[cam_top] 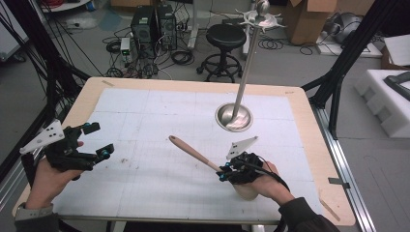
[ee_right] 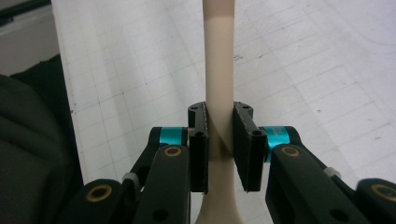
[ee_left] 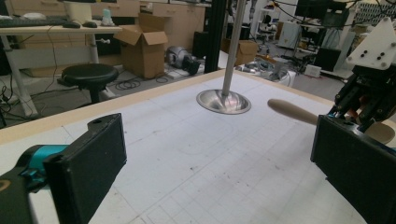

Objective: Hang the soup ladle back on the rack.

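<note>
From the high view, the right gripper (cam_top: 223, 172) near the front right of the table clamps a spatula (cam_top: 193, 153) by the neck, the wooden handle slanting up and far-left over the white gridded mat (cam_top: 145, 116) and the pale head tucked under the hand; the left gripper (cam_top: 94, 140) hangs at the near left with its jaws wide and nothing in them. The spatula looks light and stiff along the handle, its head probably softer, so a hold on the narrow neck seems sound, though smooth wood might twist. A steel stand (cam_top: 234, 117) rises far right of centre. In the left gripper view, the handle tip (ee_left: 292, 111) pokes in at right, the stand's base (ee_left: 223, 101) beyond, with a stool (ee_left: 89, 74) and cardboard boxes (ee_left: 144, 44) on the floor behind. In the right gripper view, both pads (ee_right: 243, 144) press the spatula's shaft (ee_right: 219, 70) above the flat, matte mat (ee_right: 317, 70).
</note>
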Motion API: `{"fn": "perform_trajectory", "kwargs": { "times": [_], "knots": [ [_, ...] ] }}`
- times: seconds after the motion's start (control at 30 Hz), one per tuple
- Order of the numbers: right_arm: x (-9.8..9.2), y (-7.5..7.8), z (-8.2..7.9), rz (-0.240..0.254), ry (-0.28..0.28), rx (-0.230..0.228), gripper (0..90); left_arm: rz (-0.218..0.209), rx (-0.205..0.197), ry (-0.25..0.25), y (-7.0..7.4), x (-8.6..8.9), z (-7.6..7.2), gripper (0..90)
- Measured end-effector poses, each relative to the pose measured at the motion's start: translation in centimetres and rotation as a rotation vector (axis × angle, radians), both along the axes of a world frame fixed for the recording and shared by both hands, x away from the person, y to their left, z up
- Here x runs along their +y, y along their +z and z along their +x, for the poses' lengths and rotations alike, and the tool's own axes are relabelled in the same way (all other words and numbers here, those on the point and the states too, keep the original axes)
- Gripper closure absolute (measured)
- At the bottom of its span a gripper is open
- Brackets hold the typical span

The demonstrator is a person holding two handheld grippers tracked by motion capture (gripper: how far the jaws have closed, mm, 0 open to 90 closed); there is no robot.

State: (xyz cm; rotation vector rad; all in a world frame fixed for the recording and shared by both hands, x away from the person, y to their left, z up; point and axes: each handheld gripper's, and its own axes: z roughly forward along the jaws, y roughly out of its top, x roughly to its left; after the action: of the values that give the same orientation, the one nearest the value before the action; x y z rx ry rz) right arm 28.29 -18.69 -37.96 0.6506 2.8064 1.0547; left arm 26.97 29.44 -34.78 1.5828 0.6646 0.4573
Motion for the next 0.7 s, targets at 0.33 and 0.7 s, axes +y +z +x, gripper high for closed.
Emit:
{"fn": "perform_trajectory", "kwargs": {
  "times": [0.33,0.7],
  "knots": [
    [-2.9,0.9,0.1,0.145,-0.064,-0.068,77.9,-0.002,0.002,0.001,0.0,0.2,0.1,3.9],
    [-6.2,1.6,0.9,0.328,-0.159,-0.151,77.9,-0.011,-0.004,0.019,0.1,0.9,0.0,3.9]
  ]
}}
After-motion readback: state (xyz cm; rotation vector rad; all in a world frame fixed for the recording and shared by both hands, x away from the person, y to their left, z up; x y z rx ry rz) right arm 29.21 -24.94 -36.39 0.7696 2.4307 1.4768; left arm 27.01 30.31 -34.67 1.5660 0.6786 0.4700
